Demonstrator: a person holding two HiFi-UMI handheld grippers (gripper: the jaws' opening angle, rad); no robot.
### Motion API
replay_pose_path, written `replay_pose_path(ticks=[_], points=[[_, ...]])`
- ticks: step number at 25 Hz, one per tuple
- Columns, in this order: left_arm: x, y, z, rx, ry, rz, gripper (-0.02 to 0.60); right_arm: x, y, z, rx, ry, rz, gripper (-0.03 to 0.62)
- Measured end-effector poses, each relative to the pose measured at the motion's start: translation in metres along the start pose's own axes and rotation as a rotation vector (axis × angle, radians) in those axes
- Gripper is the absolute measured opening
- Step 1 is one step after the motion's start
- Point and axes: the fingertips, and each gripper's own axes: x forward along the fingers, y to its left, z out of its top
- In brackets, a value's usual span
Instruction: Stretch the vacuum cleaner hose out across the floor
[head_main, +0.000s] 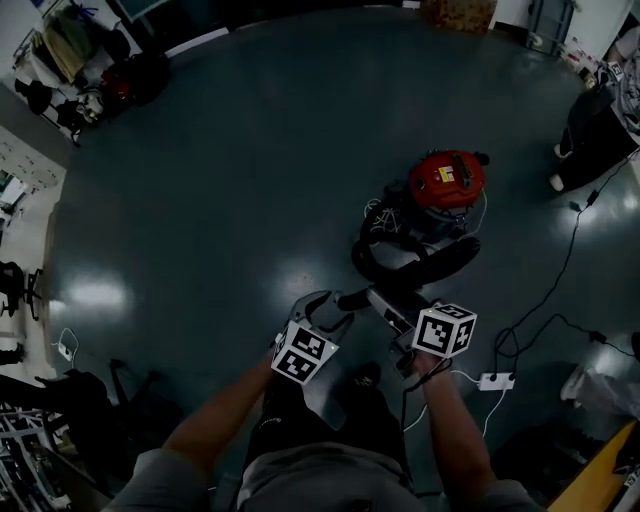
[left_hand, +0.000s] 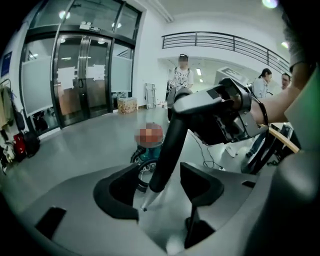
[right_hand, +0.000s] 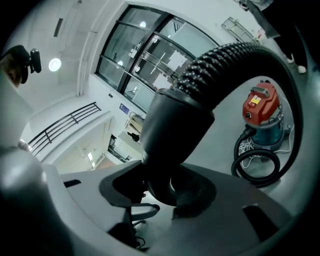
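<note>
The vacuum cleaner (head_main: 445, 180), with a red top and a dark drum, stands on the dark floor ahead of me. Its black ribbed hose (head_main: 405, 262) lies coiled in front of it. In the right gripper view the hose (right_hand: 235, 65) arcs from the vacuum cleaner (right_hand: 260, 107) to a thick black cuff (right_hand: 175, 130), and my right gripper (right_hand: 160, 187) is shut on that cuff. My left gripper (left_hand: 160, 187) is open. A slim black tube (left_hand: 170, 145) runs up between its jaws with a gap on each side. In the head view the left gripper (head_main: 335, 300) and the right gripper (head_main: 400, 335) are close together.
A white power strip (head_main: 495, 381) with trailing cables lies on the floor to my right. A cardboard box (head_main: 458, 14) stands at the far wall and bags (head_main: 130, 80) at the far left. Glass doors (left_hand: 85, 75) and a standing person (left_hand: 180, 75) show in the left gripper view.
</note>
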Motion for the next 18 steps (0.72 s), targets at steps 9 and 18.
replay_pose_path(ticks=[9,18], points=[[-0.078,0.034,0.047,0.238,-0.139,-0.071,0.275,0.025,0.142,0.031,-0.018,-0.174,-0.035,0.178],[-0.16,0.044,0.06,0.425,-0.234,-0.231,0.133,0.035,0.216,0.02,0.013,-0.279,-0.177,0.179]])
